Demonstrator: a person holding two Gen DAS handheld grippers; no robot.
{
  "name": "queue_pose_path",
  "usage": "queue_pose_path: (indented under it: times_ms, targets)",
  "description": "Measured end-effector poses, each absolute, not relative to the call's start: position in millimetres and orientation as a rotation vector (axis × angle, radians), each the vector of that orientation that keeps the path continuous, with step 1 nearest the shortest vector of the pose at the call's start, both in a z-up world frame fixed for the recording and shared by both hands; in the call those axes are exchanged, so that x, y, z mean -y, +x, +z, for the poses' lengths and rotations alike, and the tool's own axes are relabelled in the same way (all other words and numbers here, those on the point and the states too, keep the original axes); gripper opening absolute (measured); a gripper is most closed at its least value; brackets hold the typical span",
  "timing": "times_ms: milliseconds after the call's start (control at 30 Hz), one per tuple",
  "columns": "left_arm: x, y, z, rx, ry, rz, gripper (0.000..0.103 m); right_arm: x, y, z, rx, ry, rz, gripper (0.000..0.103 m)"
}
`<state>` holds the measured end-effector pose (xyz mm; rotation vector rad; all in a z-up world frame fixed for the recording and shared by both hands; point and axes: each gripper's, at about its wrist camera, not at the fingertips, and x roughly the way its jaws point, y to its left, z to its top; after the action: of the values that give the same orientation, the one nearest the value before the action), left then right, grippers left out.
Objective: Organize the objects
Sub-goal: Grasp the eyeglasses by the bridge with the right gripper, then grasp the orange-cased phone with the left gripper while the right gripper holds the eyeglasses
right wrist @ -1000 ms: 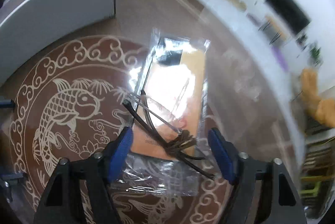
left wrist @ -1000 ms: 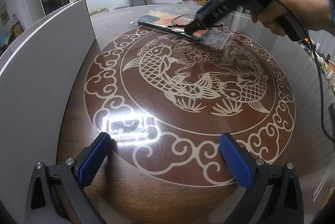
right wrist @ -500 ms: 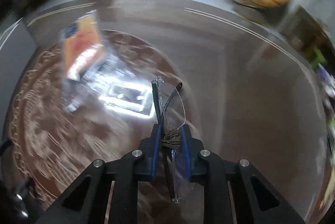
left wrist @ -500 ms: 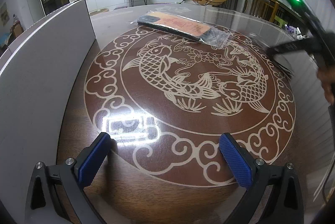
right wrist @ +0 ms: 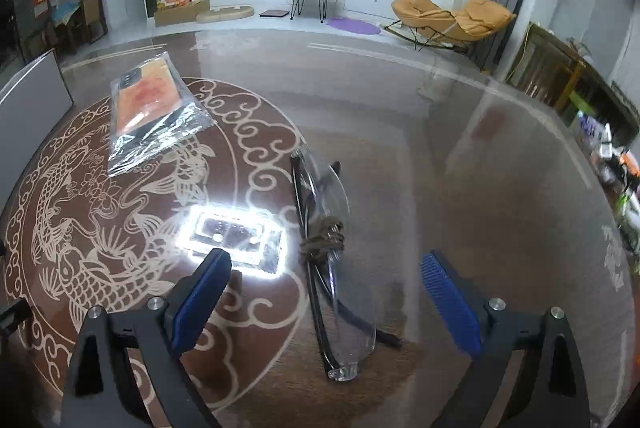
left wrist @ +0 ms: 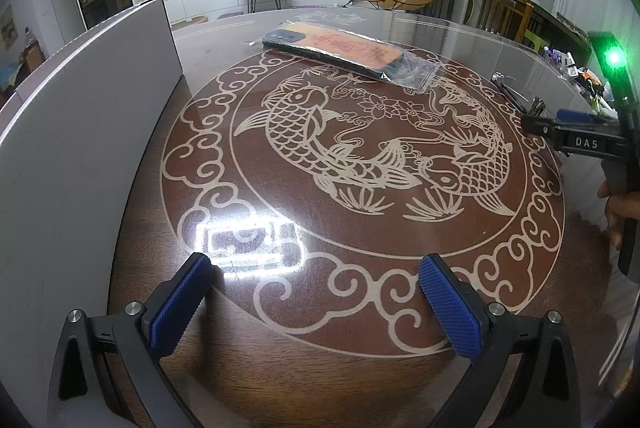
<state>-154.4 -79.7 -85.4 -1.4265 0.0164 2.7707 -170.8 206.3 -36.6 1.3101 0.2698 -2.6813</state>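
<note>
I am opening my right gripper [right wrist: 324, 292] around the black-framed, clear-lensed folded glasses [right wrist: 326, 252], which are lying free on the glass-topped table [right wrist: 460, 148] between its blue pads, long axis pointing away, while my left gripper [left wrist: 308, 302] is idling spread well apart.

From my left wrist view, the right gripper [left wrist: 560, 120] is cut off by the right edge, and the hand [left wrist: 618, 206] holding it barely shows. The glasses [left wrist: 516, 94] there are too small to make out.
</note>
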Motion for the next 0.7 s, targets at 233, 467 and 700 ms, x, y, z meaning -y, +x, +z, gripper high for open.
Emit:
queue_pose_path:
  times_ms: [233,467,700]
  targets:
    - [79,-161,-85,-0.009,-1.446,2.769,0.103,-218,-173,-47,-0.153,1.359,-2.644,0.103]
    - [70,-277,-44,0.408,-1.469,2.62,0.103,-216,-174,-47,-0.156,1.357,-2.645,0.103]
    - [53,-409,-37,0.485,-1.585,2.782,0.103,-216,-174,-47,-0.156,1.357,-2.645,0.103]
